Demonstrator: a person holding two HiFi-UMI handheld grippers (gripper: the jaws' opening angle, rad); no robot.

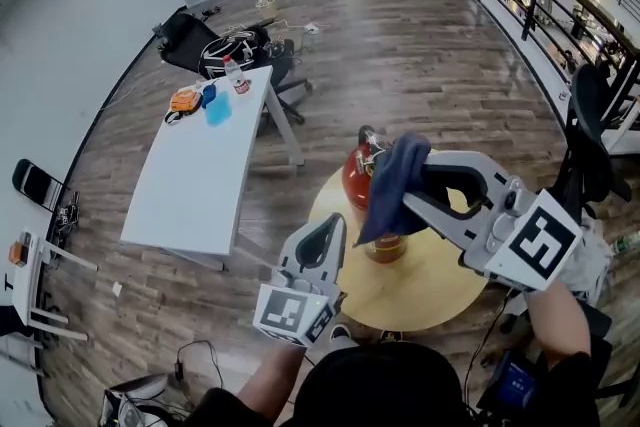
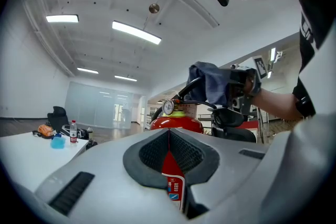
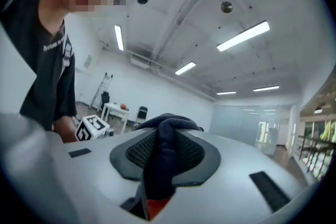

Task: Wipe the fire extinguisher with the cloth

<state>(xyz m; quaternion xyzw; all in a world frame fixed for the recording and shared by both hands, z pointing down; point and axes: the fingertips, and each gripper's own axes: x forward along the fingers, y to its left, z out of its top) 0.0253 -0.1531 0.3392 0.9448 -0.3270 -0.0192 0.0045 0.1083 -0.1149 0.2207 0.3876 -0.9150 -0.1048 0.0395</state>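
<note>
At the centre right of the head view, the red fire extinguisher (image 1: 356, 177) stands on a round wooden table (image 1: 440, 290). The right gripper (image 1: 412, 181) is clamped on a dark blue cloth (image 1: 390, 190) that hangs over the extinguisher's top. The left gripper (image 1: 333, 227), at lower centre near the extinguisher, has its jaws pressed together with nothing between them.

Right gripper (image 3: 164, 162) clamps the dark cloth (image 3: 163, 160) (bunched up).
</note>
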